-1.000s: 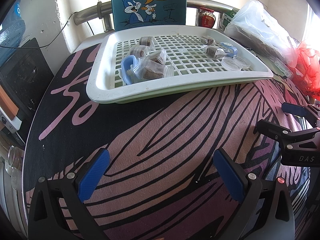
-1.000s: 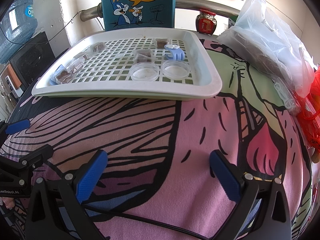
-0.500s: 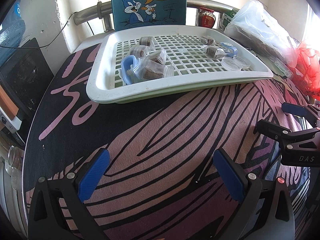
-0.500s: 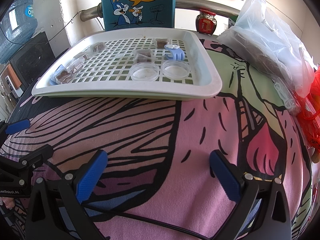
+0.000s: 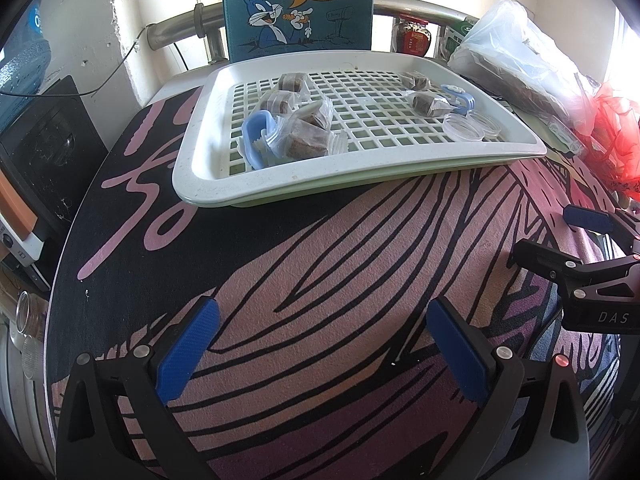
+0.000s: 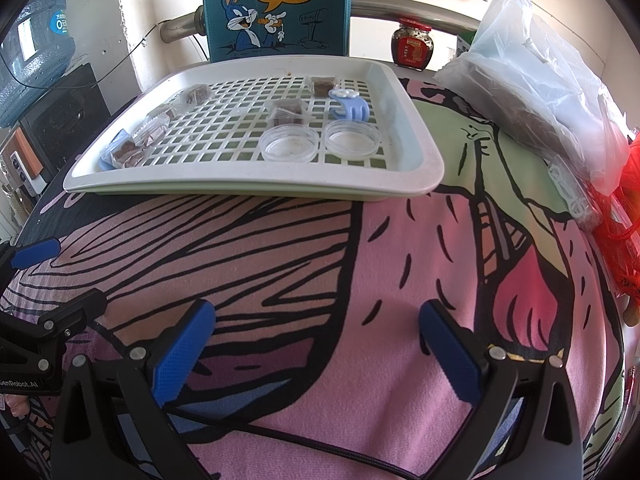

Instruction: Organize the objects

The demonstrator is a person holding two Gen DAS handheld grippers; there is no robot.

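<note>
- Both tools are released and empty: the left tool [image 5: 322,344] and the right tool [image 6: 316,344] each hover with blue pads spread wide over the cartoon-printed pink and black cloth on the table [image 6: 320,248], near the viewer and well apart from the things to sort.
- Those things all lie in the white plastic tray with a slotted grid floor [image 6: 420,152], at the far side of the table in front of the teal "What's Up Doc?" rabbit box [image 6: 276,8].
- Count, wrapped brown cubes in clear crinkly film [image 5: 308,136]: six seem visible, four clustered at the tray's left and two at its right; the overlapping wrappers make the left count uncertain.
- Count, blue plastic claw hair clips: two, one at the left-near corner [image 5: 256,136] and one at the right [image 6: 348,106].
- Count, clear round shallow plastic dishes: two, side by side at the tray's right-near part [image 6: 289,144] [image 6: 352,139].
- Risk: the left clip is touching the wrapped cubes, so closing on one would likely drag or lift its neighbour.
- Risk: the film is slick and loose; pinching only a wrapper tail could let the cube slip out mid-carry.
- Risk: the thin dishes sit flat on the grid, so a pad could skid over the rim or catch in a slot, and a hard squeeze might flip a dish.
- Risk: the tray appears to sit on a second, green one, so a push on its rim may shift it on the cloth.
</note>
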